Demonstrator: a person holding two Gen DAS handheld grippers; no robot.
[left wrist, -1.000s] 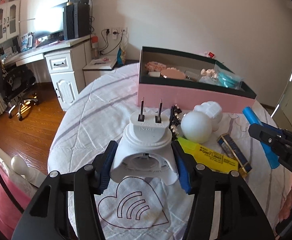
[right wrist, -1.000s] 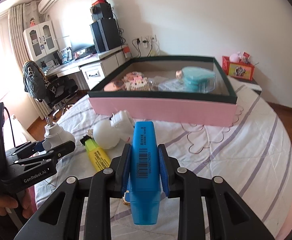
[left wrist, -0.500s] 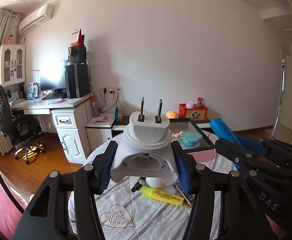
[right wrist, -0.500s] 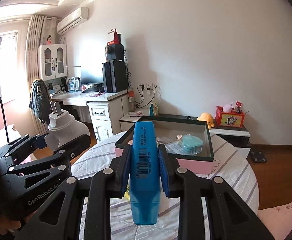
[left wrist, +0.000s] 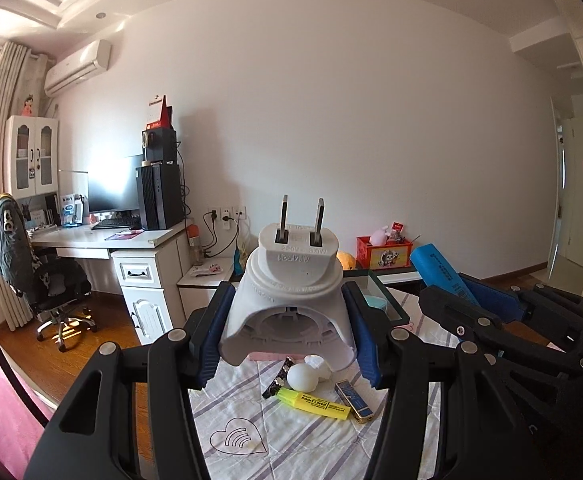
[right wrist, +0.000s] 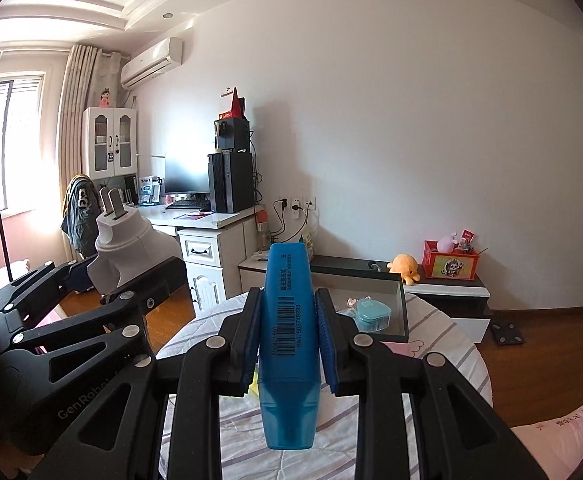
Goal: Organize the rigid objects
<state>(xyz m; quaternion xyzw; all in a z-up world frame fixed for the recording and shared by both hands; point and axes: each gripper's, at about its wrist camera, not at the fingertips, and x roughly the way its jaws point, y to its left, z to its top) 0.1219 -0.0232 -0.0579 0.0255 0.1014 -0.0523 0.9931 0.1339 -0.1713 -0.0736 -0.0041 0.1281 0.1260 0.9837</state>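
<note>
My left gripper (left wrist: 289, 332) is shut on a white two-pin plug adapter (left wrist: 291, 292), prongs pointing up, held high above the table. My right gripper (right wrist: 289, 336) is shut on a blue highlighter (right wrist: 289, 328), also held high. Each gripper shows in the other's view: the right one with the blue highlighter (left wrist: 441, 276), the left one with the adapter (right wrist: 125, 240). On the striped tablecloth (left wrist: 291, 436) below lie a yellow highlighter (left wrist: 313, 398), a white ball (left wrist: 301, 376), a small blue box (left wrist: 353, 396) and a dark beaded piece (left wrist: 277, 378). The pink box (right wrist: 371, 292) holds a teal case (right wrist: 373, 314).
A white desk (left wrist: 131, 248) with monitor and computer tower stands at the left, with an office chair (left wrist: 47, 280) beside it. A low cabinet (right wrist: 447, 292) behind the table carries a red box and an orange plush. Wooden floor surrounds the round table.
Both grippers have risen well above the table and pulled back from the pink box, each keeping its object. The table items now look small and far below.
</note>
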